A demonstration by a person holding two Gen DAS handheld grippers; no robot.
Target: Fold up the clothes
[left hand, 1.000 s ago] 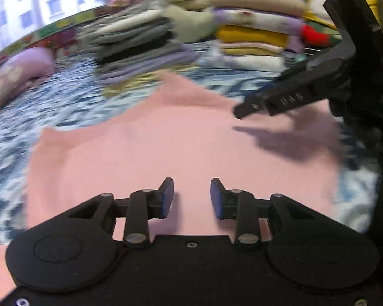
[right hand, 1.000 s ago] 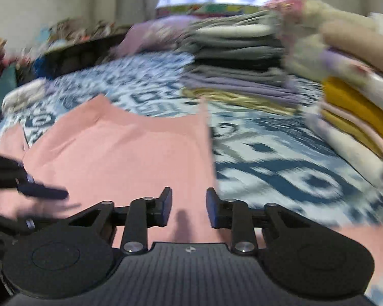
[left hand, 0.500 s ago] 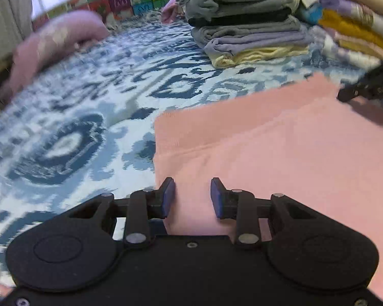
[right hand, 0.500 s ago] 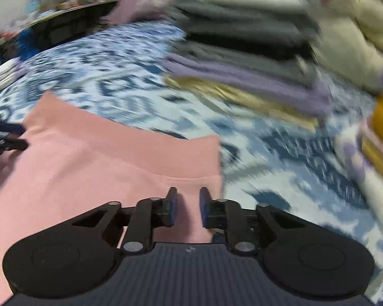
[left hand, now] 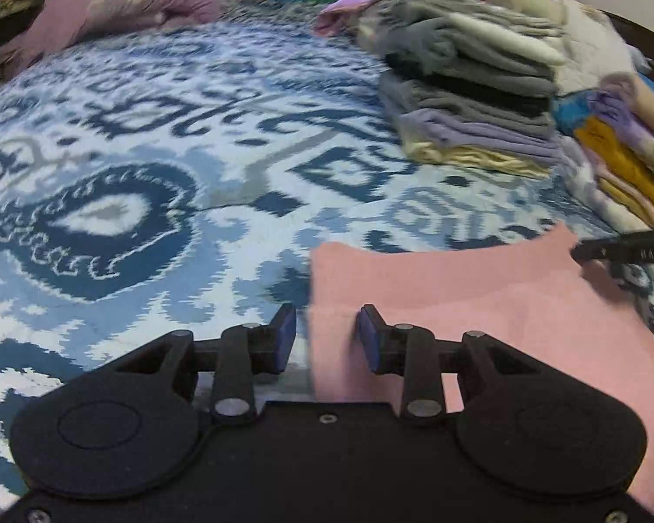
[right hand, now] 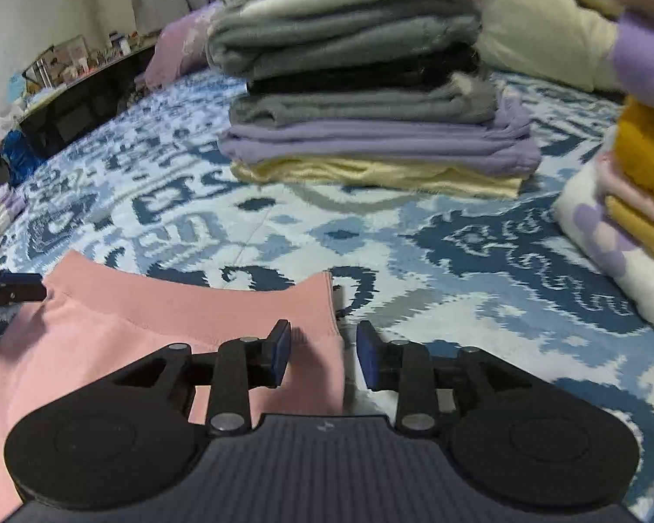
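A pink garment [left hand: 479,305] lies flat on the blue-and-white patterned bedspread [left hand: 152,200]. My left gripper [left hand: 327,320] hangs low over its left edge, open, with that edge running between the fingers and neither pad pressing on it. In the right wrist view the pink garment [right hand: 131,318] fills the lower left. My right gripper [right hand: 322,333] straddles its right corner; the jaws are opening and the cloth's edge lies loose between them. Each gripper shows in the other's view: the right gripper [left hand: 619,250] at the far corner, the left gripper [right hand: 8,290] at the left border.
A stack of folded grey, black, lilac and pale yellow clothes [right hand: 370,100] stands just beyond the garment. A second pile [right hand: 632,183] with mustard and white pieces rises at the right. A mauve pillow [left hand: 122,4] lies at the bed's far left.
The left gripper has slid leftward across the pink garment to its left edge; the right one has slid to the right corner. The right jaws narrowed half a second ago and have widened again.
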